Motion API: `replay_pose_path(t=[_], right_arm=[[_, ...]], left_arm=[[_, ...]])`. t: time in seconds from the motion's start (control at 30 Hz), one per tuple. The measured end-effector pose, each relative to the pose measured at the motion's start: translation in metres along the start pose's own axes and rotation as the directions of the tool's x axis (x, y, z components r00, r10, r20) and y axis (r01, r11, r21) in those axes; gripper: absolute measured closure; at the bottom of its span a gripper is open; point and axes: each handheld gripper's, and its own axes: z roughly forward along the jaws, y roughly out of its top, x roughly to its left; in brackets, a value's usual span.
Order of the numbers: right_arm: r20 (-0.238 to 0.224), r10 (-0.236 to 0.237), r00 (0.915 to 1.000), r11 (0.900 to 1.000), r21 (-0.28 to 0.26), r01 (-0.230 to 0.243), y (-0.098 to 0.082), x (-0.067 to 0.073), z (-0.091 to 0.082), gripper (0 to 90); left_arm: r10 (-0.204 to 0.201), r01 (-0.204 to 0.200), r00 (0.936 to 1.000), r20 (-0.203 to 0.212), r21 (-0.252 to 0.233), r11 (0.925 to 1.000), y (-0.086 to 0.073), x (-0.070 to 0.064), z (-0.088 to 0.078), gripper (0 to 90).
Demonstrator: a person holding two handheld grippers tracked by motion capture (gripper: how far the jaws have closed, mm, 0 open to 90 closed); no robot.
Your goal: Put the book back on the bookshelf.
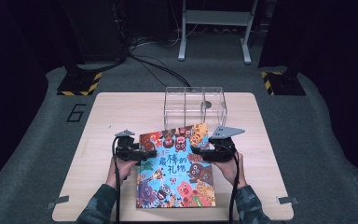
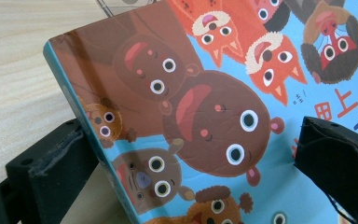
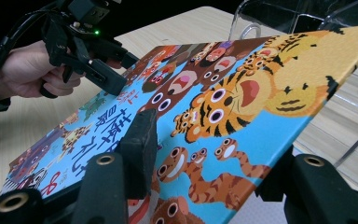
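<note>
Dark room, pale wood table (image 1: 112, 112) on grey floor matting. You've got the picture book (image 1: 177, 168) pinched from both sides: left gripper (image 1: 142, 153) clamped on its left edge, right gripper (image 1: 200, 151) clamped on its right edge, each with one jaw on the cover and one beneath. Far end of the book is tilted up off the table; near end looks to rest on the wood, near your side. Clear divided box (image 1: 195, 106) stands just beyond the raised end, and its slots look empty. My read: grasp done, lift just started. Left to do, probably: stand the book up and slot it into a compartment. Watch the tilt, the cover looks slick.
</note>
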Motion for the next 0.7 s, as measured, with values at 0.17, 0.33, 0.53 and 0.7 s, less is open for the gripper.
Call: replay_pose_path(t=[0.17, 0.33, 0.53, 0.7], right_arm=[[-0.006, 0.010, 0.9999, 1.000, 0.003, -0.010, -0.002, -0.004, 0.003, 49.1], [-0.008, 0.020, 0.9998, 1.000, 0.002, -0.020, -0.003, -0.006, 0.003, 49.1], [-0.021, 0.034, 0.9992, 0.999, 0.000, -0.034, -0.005, -0.009, 0.005, 49.1], [-0.031, 0.053, 0.9981, 0.999, 0.003, -0.053, -0.006, -0.012, 0.006, 49.1]], left_arm=[[-0.003, 0.003, 0.9999, 0.015, 0.002, 1.0000, 0.000, 0.004, 0.003, 0.0], [-0.028, 0.028, 0.9983, 0.052, -0.009, 0.9996, 0.000, 0.008, 0.001, 0.1], [-0.031, 0.031, 0.9972, 0.068, -0.001, 0.9995, 0.001, 0.011, -0.001, 1.2], [-0.050, 0.052, 0.9947, 0.090, -0.020, 0.9985, 0.001, 0.014, -0.004, 2.7]])
